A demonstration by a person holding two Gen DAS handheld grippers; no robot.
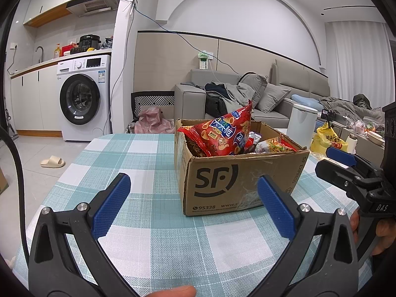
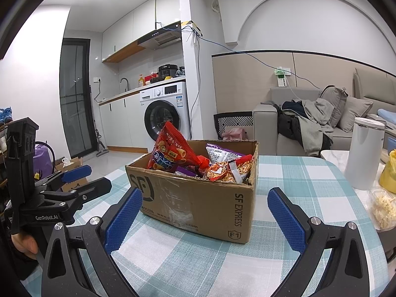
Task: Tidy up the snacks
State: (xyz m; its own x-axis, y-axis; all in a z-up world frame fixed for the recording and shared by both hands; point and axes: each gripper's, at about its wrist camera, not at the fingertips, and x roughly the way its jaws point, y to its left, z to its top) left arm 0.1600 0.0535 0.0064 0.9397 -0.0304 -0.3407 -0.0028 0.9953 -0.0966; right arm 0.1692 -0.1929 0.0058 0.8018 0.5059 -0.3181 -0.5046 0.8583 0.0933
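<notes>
Black hand-held gripper (image 1: pixel 194 193), blue ribbed pads (image 1: pixel 111 206), silver screws.

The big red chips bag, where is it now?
The big red chips bag stands tilted in the left part of the cardboard box on the checked tablecloth, beside the other snack packets, ahead of both open grippers.
</notes>
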